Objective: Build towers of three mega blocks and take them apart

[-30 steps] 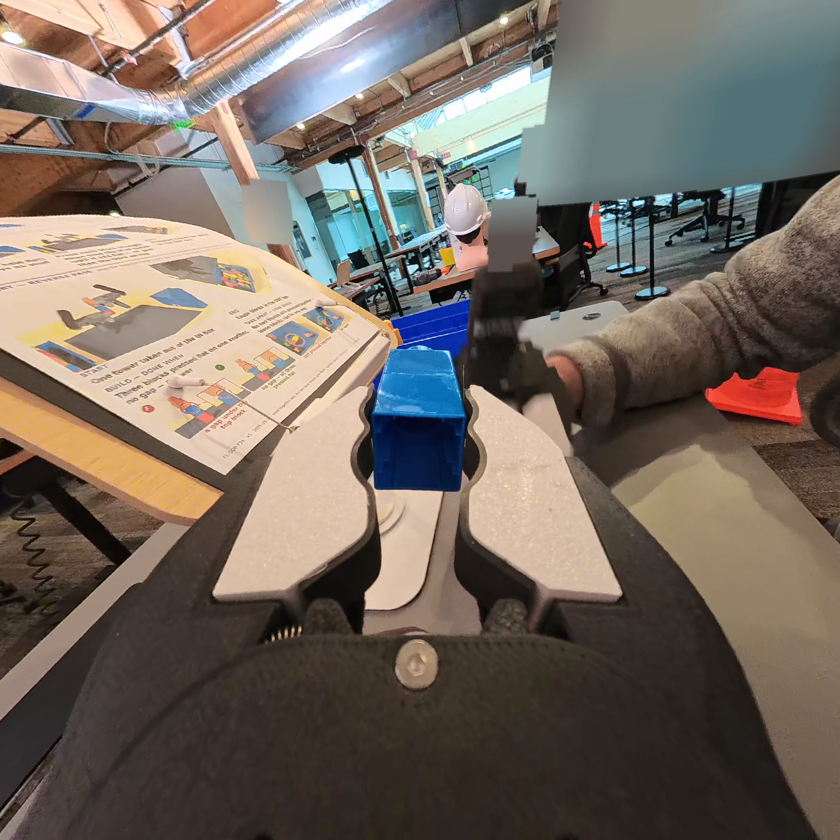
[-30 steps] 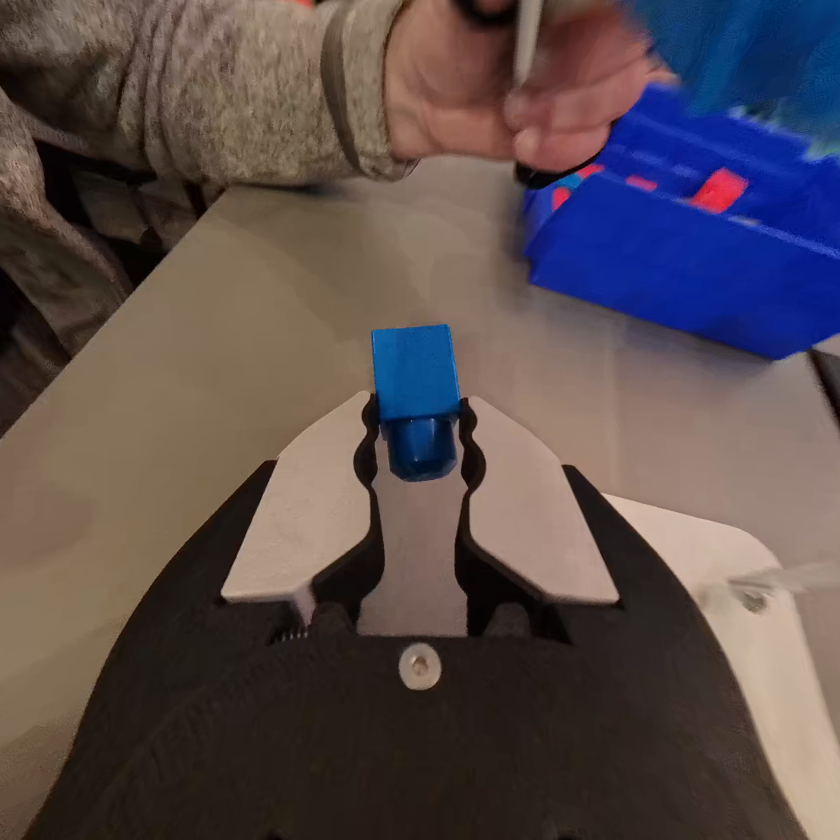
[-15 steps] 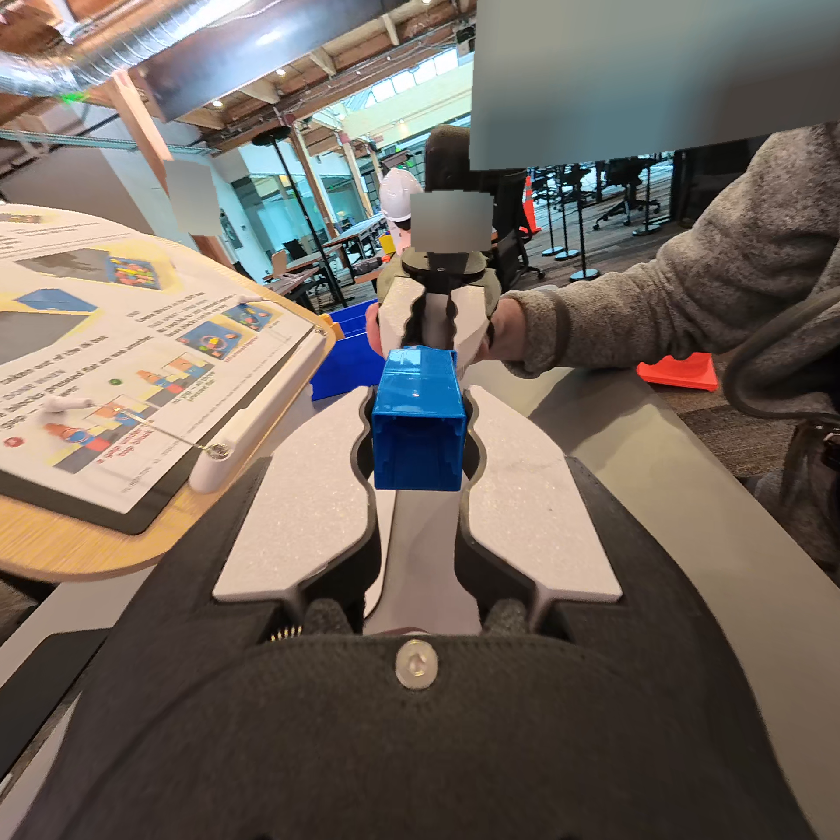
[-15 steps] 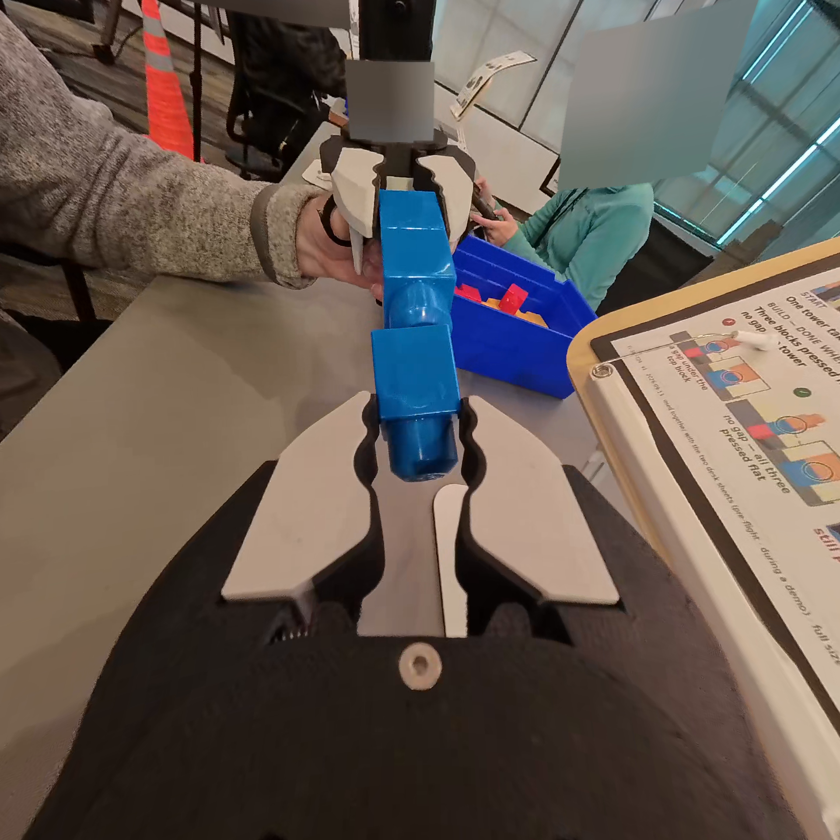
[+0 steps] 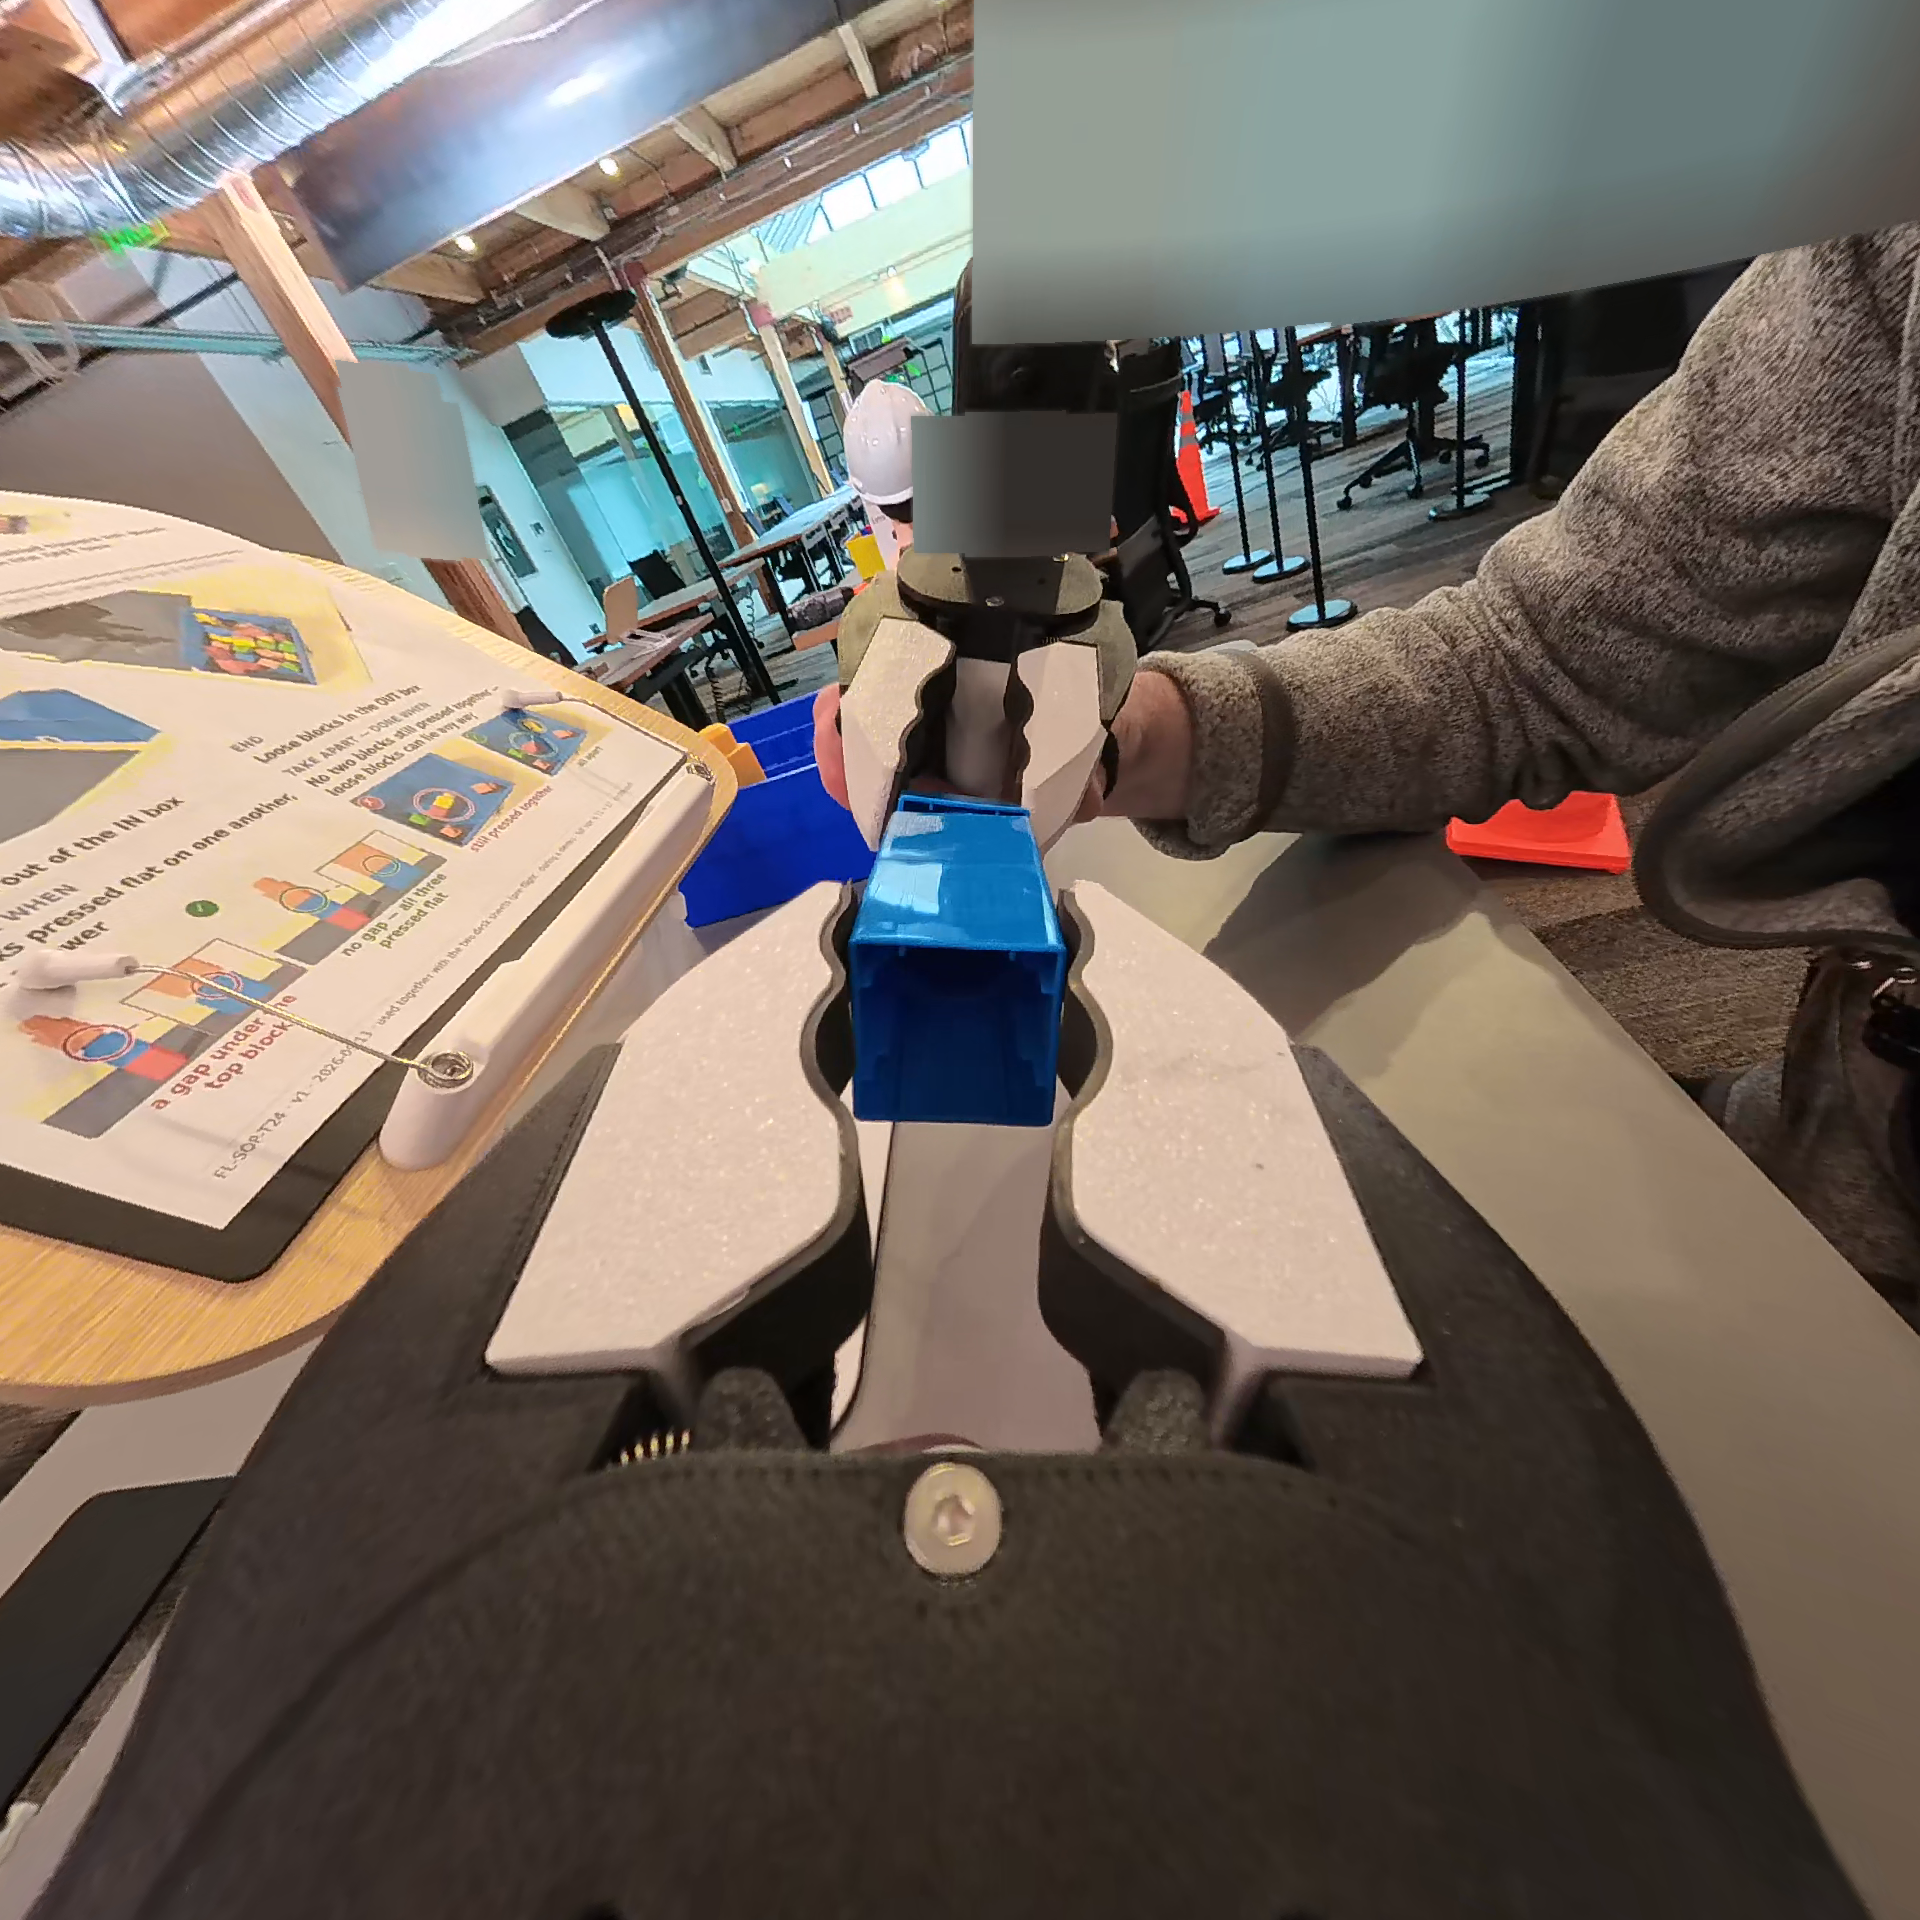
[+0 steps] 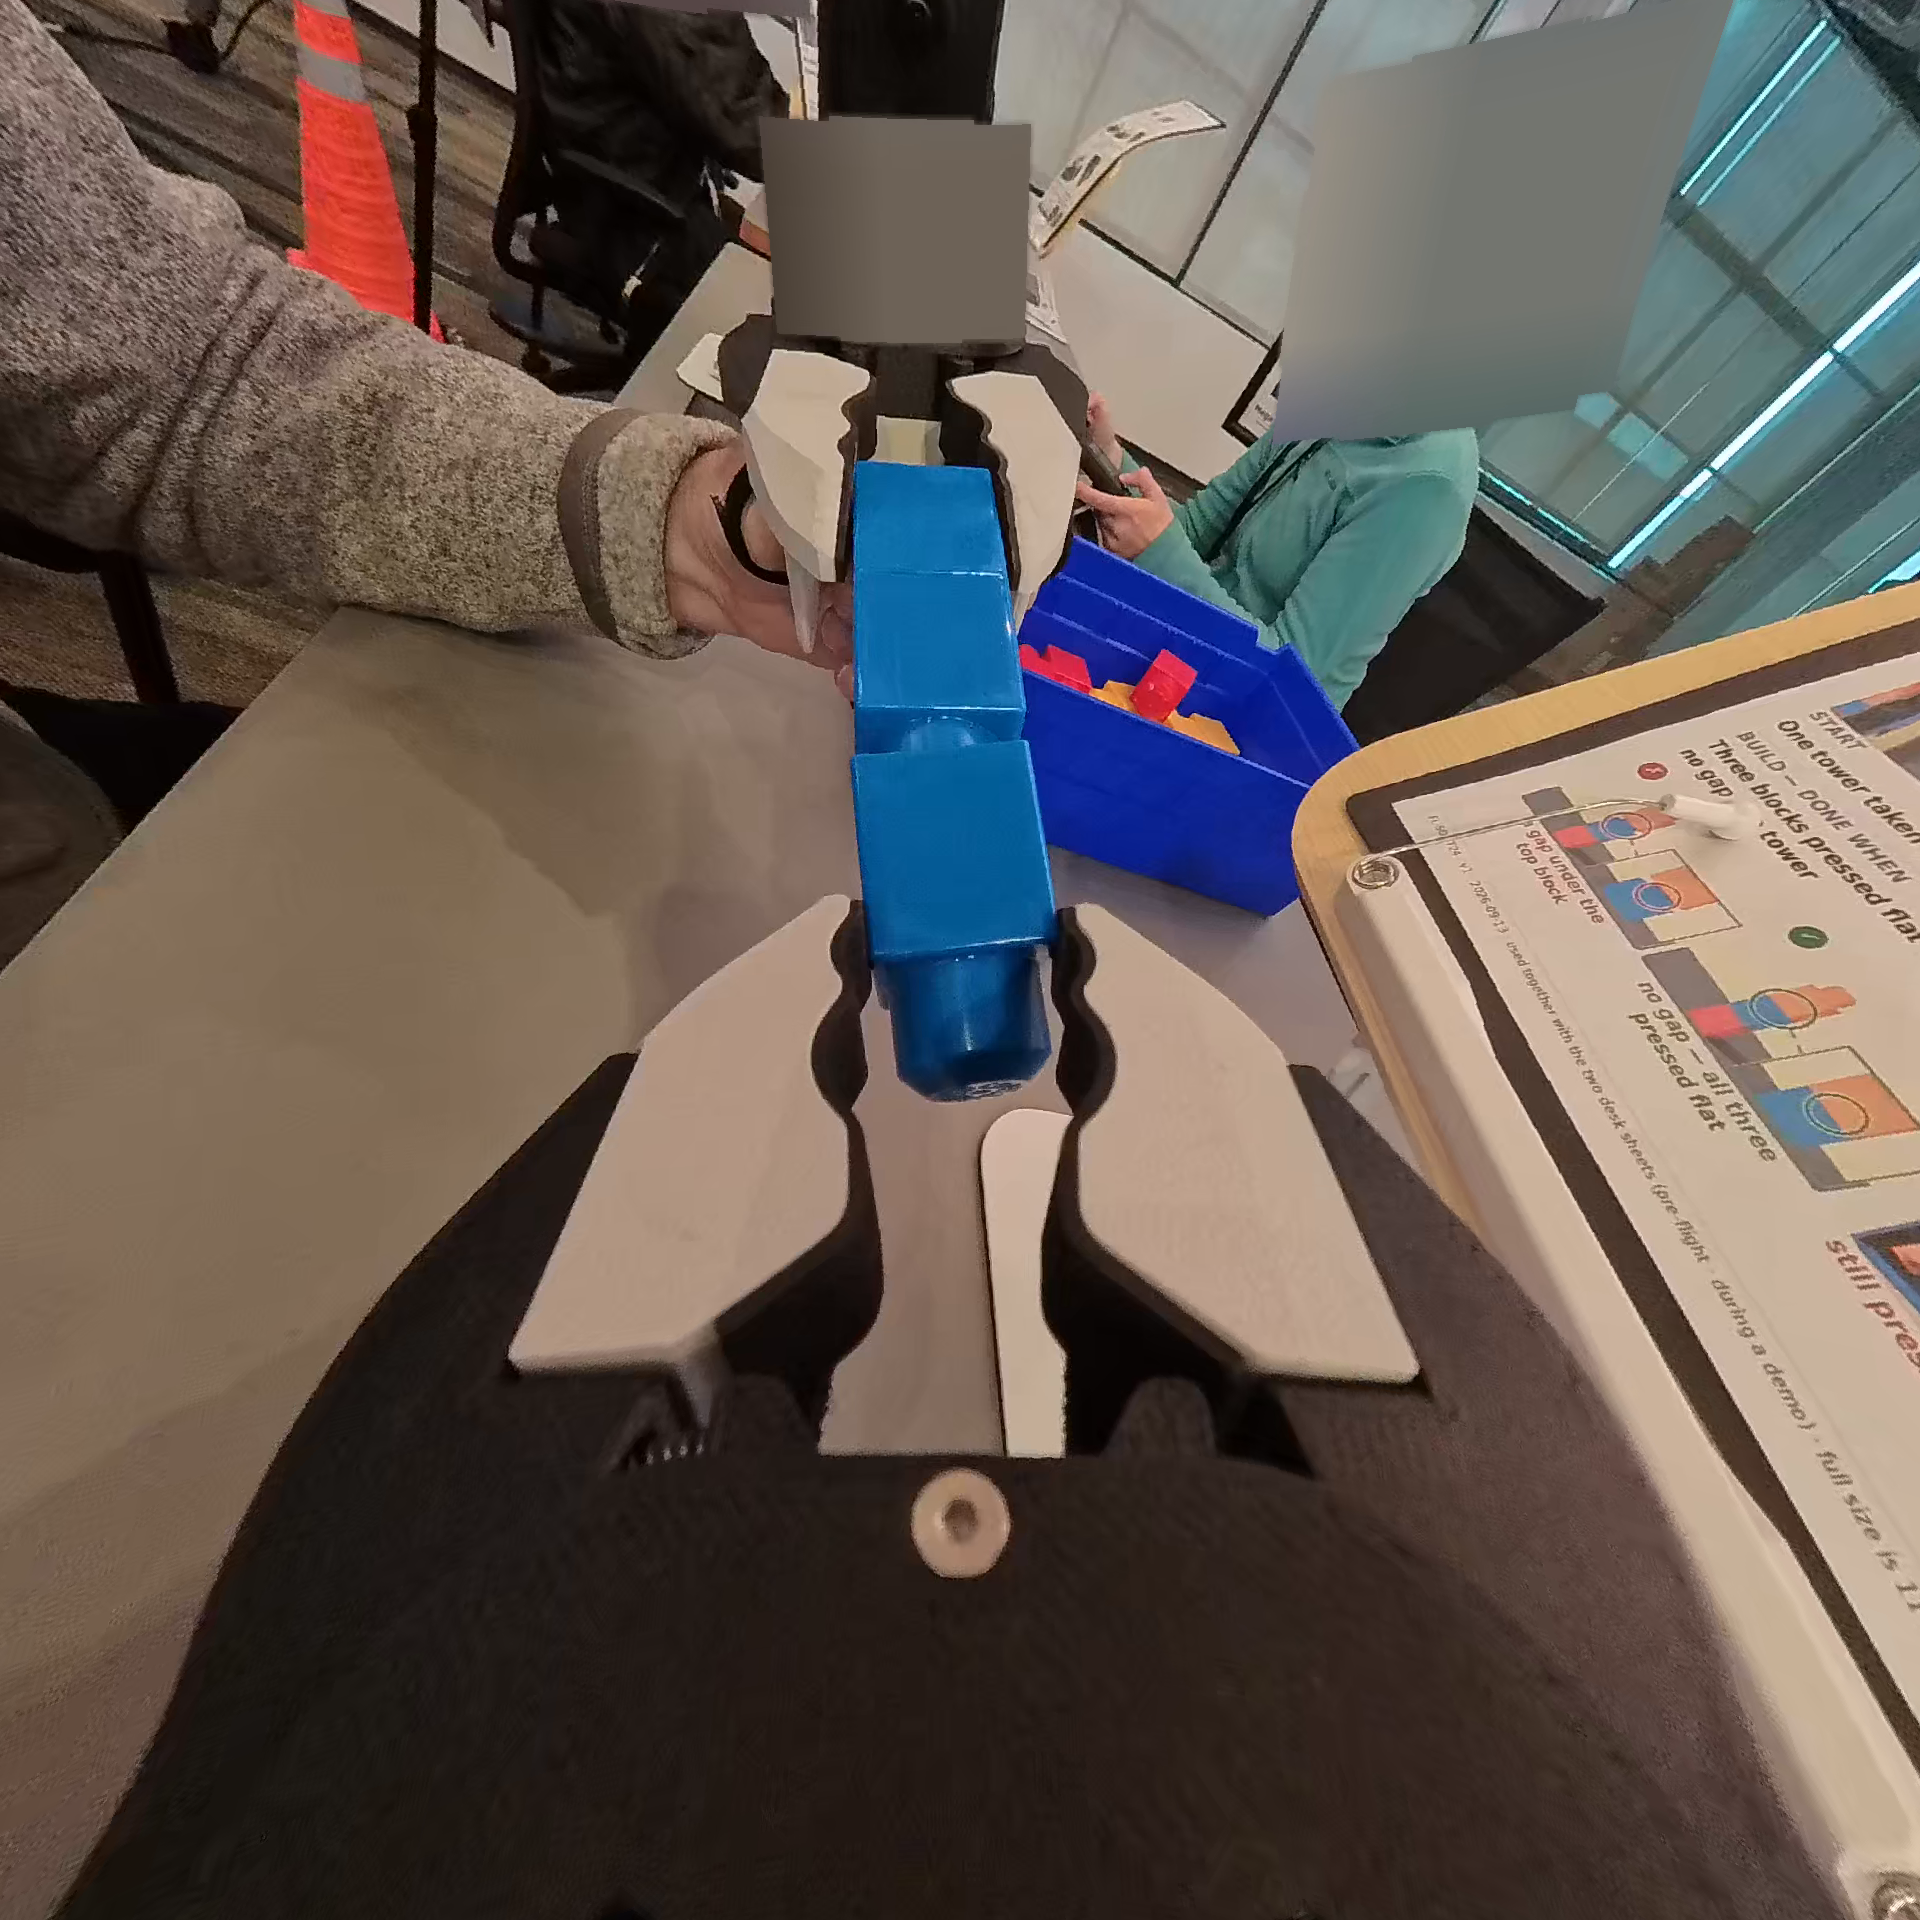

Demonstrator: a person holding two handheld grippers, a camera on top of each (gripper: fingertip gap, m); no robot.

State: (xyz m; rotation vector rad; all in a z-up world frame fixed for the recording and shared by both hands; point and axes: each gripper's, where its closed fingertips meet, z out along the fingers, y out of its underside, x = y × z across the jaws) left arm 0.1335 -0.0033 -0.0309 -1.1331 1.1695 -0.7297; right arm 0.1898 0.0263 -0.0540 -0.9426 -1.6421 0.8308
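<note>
Leftmost in the left wrist view, noted a printed instruction sheet point(image 5: 260, 831) clipped on a tilted wooden board point(image 5: 156, 1340), and just past its edge a blue bin point(image 5: 769, 852) on the grey tabletop point(image 5: 1455, 1195). Found the left tongs point(image 5: 956, 914) at centre clenched on a first blue block point(image 5: 956, 883), both pads pressed against its sides, hollow underside turned to the camera. Saw the right tongs point(image 5: 961, 800) facing them from beyond, gripped by a hand point(image 5: 1143, 748) in a grey sleeve point(image 5: 1558, 675), with a flat orange piece point(image 5: 1538, 831) farther right, past the tabletop edge.

Turning to the right wrist view, met the other grey sleeve at left and an orange cone point(image 6: 343, 177) behind it, then a row of three blocks in mid-air above the tabletop. Found the right tongs grasping a third blue block point(image 6: 945, 852) near its stud end, stud toward the camera. Picked out a middle blue block point(image 6: 930, 655) seated flush against the first, stud partly showing in a narrow gap before the third. Spotted red and orange blocks point(image 6: 1153, 686) inside the bin to the right, a person in a teal top point(image 6: 1320, 551) behind, and the sheet at far right.
</note>
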